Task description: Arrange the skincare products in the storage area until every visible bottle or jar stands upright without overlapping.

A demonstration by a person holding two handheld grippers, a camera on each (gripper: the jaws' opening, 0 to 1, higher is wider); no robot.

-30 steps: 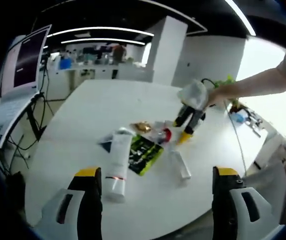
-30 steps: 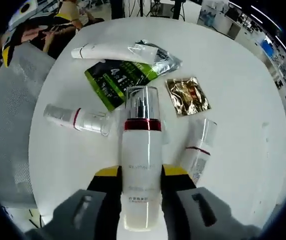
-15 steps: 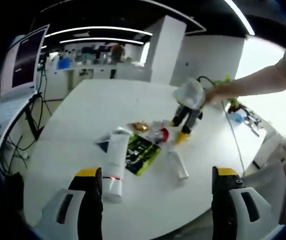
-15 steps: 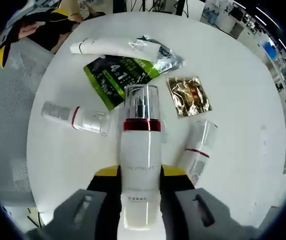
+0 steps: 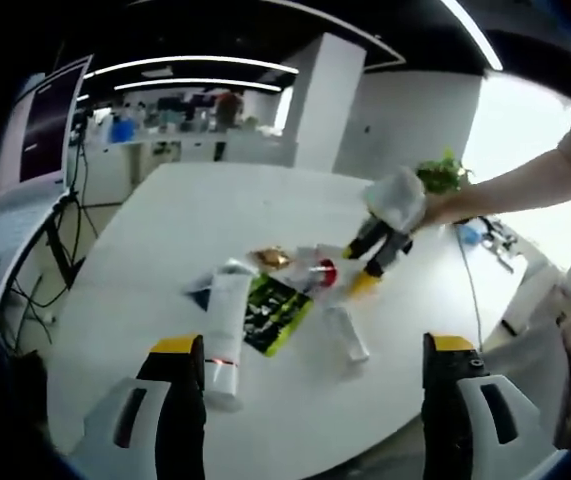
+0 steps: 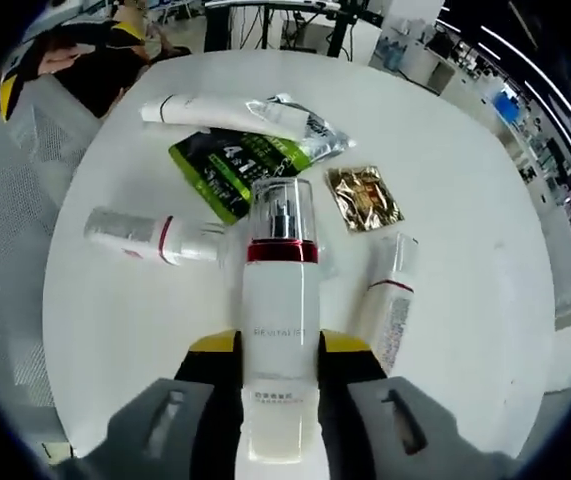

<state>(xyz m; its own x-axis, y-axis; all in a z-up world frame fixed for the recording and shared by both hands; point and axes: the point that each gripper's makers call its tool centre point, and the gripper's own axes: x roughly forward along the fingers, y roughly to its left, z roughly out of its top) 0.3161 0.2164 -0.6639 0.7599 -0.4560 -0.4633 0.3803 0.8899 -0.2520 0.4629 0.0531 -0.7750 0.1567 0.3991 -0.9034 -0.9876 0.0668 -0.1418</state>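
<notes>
**Right gripper holds a pump bottle above scattered skincare items**

Right gripper view: the right gripper (image 6: 278, 365) has its fingers clenched on a white pump bottle (image 6: 279, 320) with a red collar and clear cap, above the white table (image 6: 465, 200). Beyond lie two smaller bottles, a green sachet (image 6: 230, 165), a gold sachet (image 6: 363, 197) and a white tube (image 6: 225, 110).

Left gripper view: the left gripper (image 5: 305, 385) has its fingers spread apart, grasping nothing, near the table edge; farther off, a person's arm (image 5: 510, 185) reaches in.
</notes>
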